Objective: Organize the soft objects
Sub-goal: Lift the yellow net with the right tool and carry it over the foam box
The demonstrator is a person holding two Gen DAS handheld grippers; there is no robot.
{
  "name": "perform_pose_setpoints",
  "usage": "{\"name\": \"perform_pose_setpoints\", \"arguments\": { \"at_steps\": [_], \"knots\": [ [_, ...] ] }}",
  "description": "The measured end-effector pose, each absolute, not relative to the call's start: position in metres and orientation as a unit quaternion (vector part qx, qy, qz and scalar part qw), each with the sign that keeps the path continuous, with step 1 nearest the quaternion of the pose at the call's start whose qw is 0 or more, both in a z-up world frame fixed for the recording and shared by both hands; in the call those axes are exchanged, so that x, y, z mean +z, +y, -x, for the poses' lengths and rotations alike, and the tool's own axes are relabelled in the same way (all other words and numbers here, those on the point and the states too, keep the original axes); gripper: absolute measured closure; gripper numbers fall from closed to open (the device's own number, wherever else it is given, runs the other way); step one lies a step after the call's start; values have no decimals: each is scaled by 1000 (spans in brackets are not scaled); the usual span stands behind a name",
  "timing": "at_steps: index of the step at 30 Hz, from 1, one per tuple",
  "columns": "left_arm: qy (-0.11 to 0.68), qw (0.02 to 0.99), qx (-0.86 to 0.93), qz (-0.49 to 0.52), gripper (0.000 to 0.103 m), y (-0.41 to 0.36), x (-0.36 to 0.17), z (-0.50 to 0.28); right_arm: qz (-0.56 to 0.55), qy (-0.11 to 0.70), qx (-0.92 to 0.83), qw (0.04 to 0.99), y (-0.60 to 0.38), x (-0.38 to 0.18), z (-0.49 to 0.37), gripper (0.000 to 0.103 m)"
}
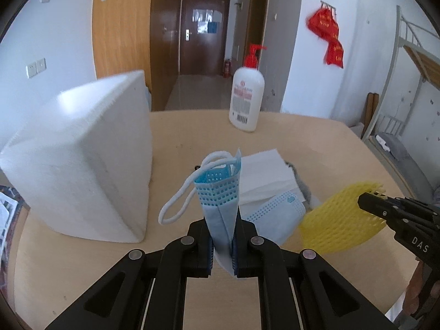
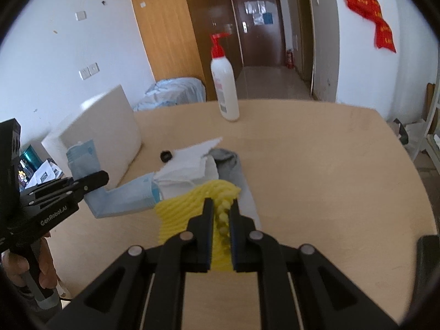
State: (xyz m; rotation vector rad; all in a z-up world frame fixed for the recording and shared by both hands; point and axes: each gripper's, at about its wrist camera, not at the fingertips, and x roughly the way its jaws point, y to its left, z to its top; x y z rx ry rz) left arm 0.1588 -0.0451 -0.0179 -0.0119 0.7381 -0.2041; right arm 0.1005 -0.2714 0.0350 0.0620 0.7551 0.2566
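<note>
The round wooden table point(image 1: 275, 126) carries everything. A white foam box point(image 1: 82, 165) stands at its left side, probably where the soft things belong, though its opening is hidden. A pump bottle point(image 1: 247, 96) stands well back, out of the way. Mid-table lie white tissues point(image 1: 264, 173) over a grey cloth point(image 2: 233, 165). The left hand-held gripper point(image 1: 222, 247) is clamped on a blue face mask point(image 1: 220, 192), lifted clear; the right hand-held gripper point(image 2: 222, 236) pinches a yellow foam net point(image 2: 192, 206), so both can travel together.
</note>
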Motion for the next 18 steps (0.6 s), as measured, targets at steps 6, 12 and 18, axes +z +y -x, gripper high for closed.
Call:
{"name": "perform_pose_setpoints", "arguments": {
  "at_steps": [6, 12, 18],
  "knots": [
    [335, 937, -102, 5, 93, -45, -3, -142, -19, 346, 123, 930, -268, 45, -87, 90],
    [308, 947, -89, 9, 93, -37, 10, -126, -26, 327, 112, 938, -274, 53, -75, 90],
    [282, 956, -87, 3, 93, -38, 25, -110, -28, 309, 112, 944, -271, 63, -68, 90]
  ]
}}
